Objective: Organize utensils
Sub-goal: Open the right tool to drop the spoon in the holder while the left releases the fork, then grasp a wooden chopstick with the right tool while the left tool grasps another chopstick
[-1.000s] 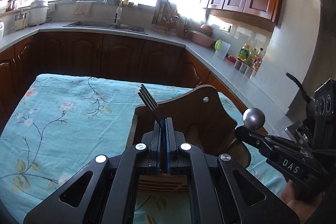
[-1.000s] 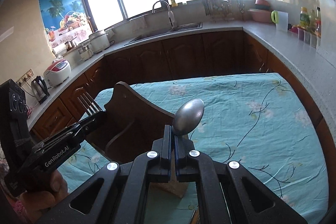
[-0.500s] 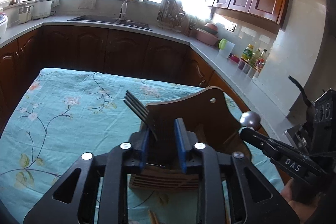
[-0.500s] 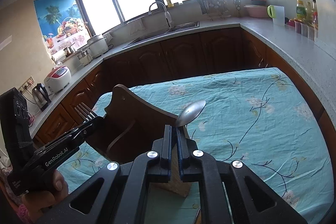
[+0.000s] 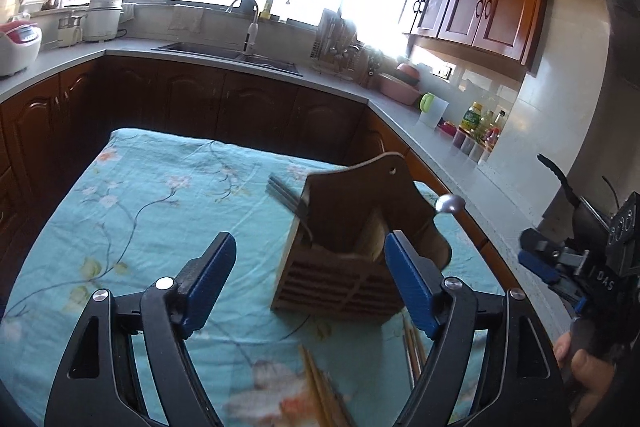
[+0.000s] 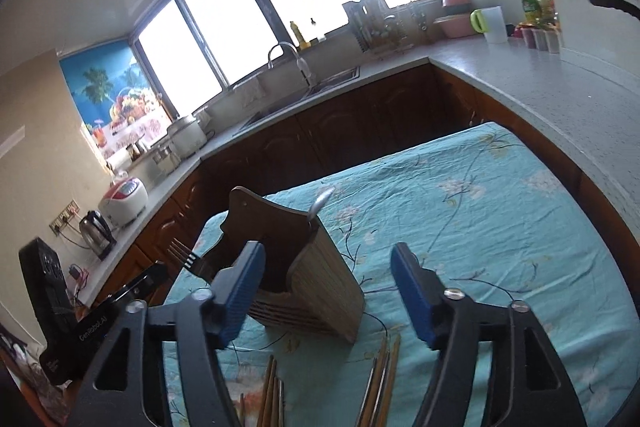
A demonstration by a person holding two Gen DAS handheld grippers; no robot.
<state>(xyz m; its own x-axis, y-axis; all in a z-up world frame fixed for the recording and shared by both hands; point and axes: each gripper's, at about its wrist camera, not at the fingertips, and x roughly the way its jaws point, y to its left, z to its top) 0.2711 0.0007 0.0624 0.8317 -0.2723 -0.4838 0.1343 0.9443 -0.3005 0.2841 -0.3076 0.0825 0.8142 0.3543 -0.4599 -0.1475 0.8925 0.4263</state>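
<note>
Nearest the cameras, loose chopsticks lie on the floral cloth covering the counter, one bundle to the left and another to the right, just in front of the wooden holder. Both grippers hang over them with nothing held: the left gripper has its jaws opening and only cloth and holder show in the gap, and the right gripper is opening likewise, its jaws bare.

The step in hand looks like clearing away after a drop and going for the chopsticks. To do it well, each gripper should come down with its jaws spread across a bundle, not along it, and close near the middle so the sticks stay level and do not fan out.

Beyond them the holder stands upright, with a slatted front and a tall back panel. A fork leans out of its left compartment, tines up, and a spoon sticks up from the right compartment. Past the cloth, the far kitchen worktop carries a sink.
</note>
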